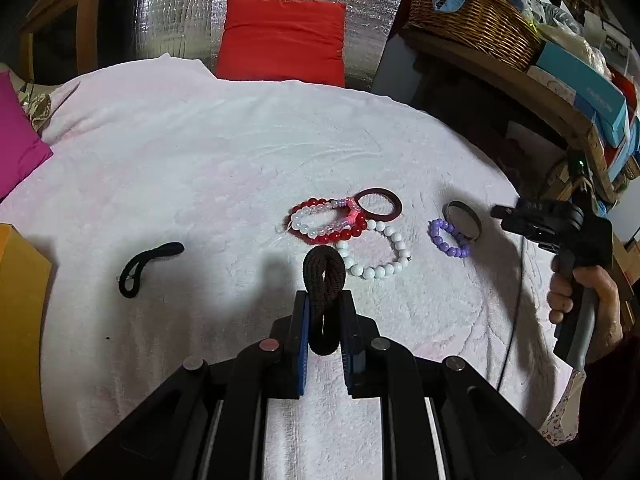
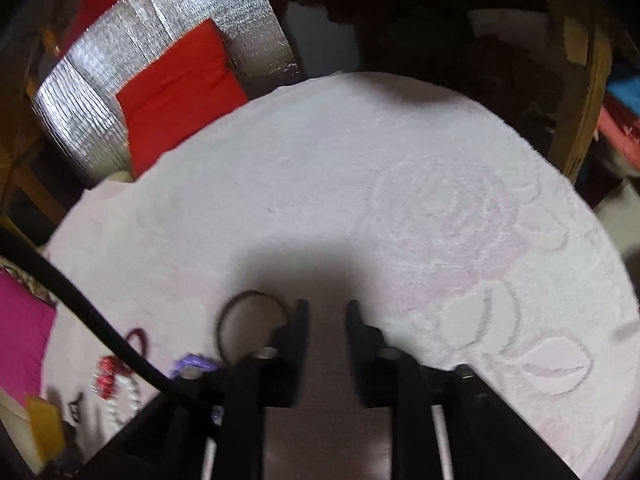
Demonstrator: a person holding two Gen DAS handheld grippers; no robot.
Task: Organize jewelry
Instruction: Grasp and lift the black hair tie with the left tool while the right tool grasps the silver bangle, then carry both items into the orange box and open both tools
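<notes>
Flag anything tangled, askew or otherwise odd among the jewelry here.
The red bead bracelet, a clear-and-white one and a pink one lie overlapped in one heap on the white towel. Nothing looks damaged.

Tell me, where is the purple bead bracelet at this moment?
In the left wrist view the purple bead bracelet lies on the white towel, right of centre, against the dark metal bangle and right of the white bead bracelet.

**A lived-in home room**

A pink towel point(image 1: 200, 152) covers the surface under the grippers. Beyond them lie a red cushion point(image 1: 282, 40) and silver insulation sheet point(image 1: 180, 4); up-right, a wooden shelf point(image 1: 520, 88) holds a wicker basket point(image 1: 472, 20) and boxes point(image 1: 580, 80).
</notes>
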